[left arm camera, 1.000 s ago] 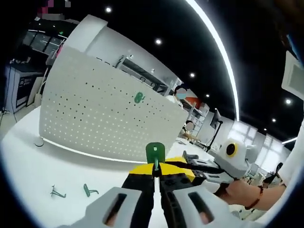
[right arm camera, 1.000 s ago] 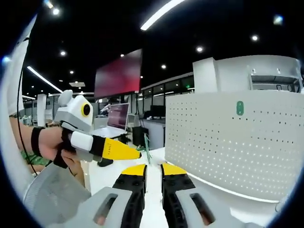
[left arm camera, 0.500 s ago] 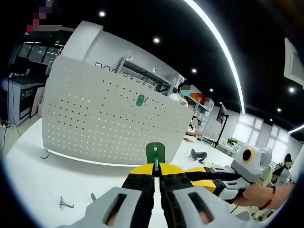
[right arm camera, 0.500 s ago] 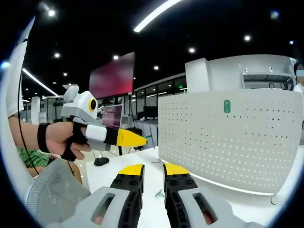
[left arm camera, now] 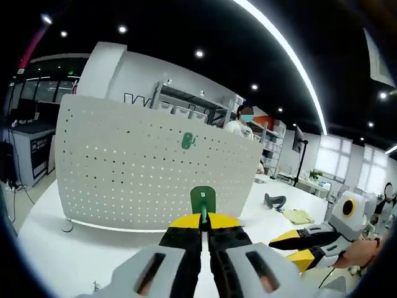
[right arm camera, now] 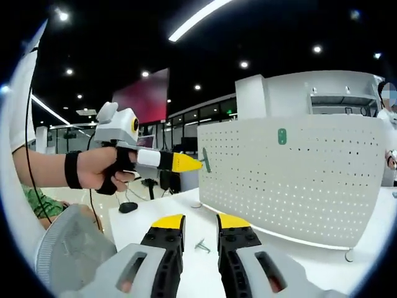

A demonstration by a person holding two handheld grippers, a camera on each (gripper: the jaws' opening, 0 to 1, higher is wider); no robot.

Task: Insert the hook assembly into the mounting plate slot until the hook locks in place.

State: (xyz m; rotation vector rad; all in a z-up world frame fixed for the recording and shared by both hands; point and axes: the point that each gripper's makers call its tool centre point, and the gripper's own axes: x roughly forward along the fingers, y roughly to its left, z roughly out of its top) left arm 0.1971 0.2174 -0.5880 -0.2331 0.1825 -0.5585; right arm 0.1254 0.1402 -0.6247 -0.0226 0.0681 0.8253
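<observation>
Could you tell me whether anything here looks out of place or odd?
Only one thing: a loose hook lies on the table in front of the pegboard, not mounted like the green hook on it. The left gripper holds another hook.

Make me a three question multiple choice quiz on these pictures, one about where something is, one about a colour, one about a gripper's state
1. Where is the loose hook?
A. on the white table
B. hanging on the pegboard
C. in the right gripper

2. What colour is the hook already mounted on the pegboard?
A. red
B. green
C. yellow

3. How is the left gripper?
A. open and holding nothing
B. shut on a cable
C. shut on the green hook

Answers: 1 A, it lies on the tabletop ahead of the right gripper. 2 B, a green piece sits high on the pegboard. 3 C, the yellow tips pinch the hook's stem.
</observation>
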